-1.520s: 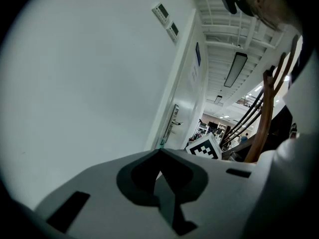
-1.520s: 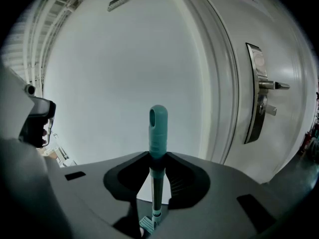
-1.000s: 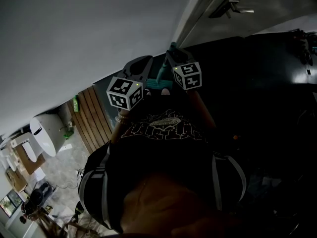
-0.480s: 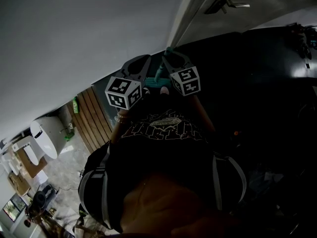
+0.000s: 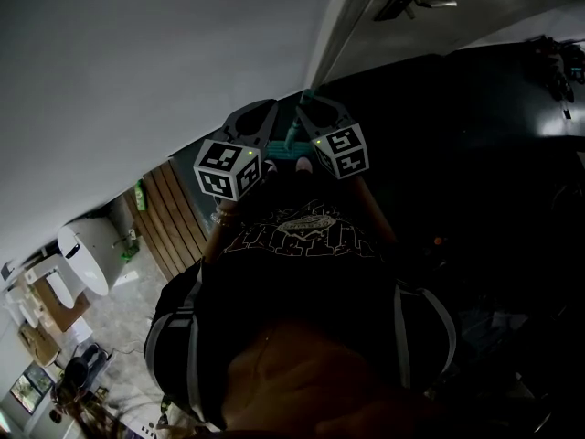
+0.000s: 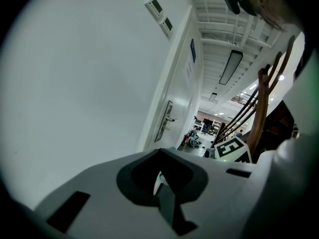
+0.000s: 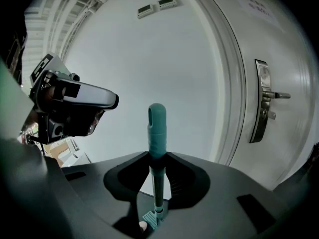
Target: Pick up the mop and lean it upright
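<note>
Held mop (image 7: 157, 128) stands before wall (image 7: 149, 49) (door (image 7: 286, 59) beside).

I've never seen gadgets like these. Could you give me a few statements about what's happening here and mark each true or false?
1. The right gripper has its jaws closed on the mop. True.
2. The left gripper grips the mop too. False: nothing stands between its jaws.
3. In the right gripper view, a door with a metal lever stands right of the mop. True.
4. The wall behind the mop is red brick. False: it is plain white.
</note>
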A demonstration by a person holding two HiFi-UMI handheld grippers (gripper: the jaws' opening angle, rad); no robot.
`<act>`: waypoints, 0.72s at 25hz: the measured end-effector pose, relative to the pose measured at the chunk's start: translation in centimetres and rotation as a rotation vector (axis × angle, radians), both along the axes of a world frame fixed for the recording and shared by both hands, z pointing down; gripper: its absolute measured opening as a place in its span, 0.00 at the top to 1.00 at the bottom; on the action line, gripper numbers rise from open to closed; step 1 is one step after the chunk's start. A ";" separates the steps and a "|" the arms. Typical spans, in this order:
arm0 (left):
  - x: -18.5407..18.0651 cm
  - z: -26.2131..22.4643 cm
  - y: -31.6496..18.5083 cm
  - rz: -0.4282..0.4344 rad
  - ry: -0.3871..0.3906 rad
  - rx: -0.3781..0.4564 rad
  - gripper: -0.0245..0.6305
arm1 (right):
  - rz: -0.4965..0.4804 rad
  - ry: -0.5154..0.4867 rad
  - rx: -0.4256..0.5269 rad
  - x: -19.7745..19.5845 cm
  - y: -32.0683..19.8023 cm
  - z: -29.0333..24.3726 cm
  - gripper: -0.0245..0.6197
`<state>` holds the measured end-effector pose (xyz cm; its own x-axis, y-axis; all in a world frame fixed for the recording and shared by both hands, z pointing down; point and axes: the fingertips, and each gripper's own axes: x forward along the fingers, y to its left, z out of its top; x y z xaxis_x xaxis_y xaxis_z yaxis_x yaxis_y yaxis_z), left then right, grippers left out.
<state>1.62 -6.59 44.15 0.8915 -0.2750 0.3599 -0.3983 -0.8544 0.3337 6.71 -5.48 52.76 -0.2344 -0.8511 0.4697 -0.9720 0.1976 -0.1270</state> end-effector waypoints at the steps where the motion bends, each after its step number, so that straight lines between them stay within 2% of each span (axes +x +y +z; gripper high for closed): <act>1: 0.0 0.1 0.1 0.003 -0.005 0.002 0.89 | -0.001 -0.003 -0.002 -0.1 0.1 0.0 0.79; 18: -0.3 0.0 0.5 0.007 0.005 0.012 0.89 | 0.007 -0.004 -0.003 -0.2 0.4 0.4 0.79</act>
<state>1.31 -6.10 44.10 0.8954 -0.2725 0.3521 -0.3901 -0.8612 0.3257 6.55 -5.04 53.15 -0.2300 -0.8515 0.4712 -0.9729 0.1901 -0.1312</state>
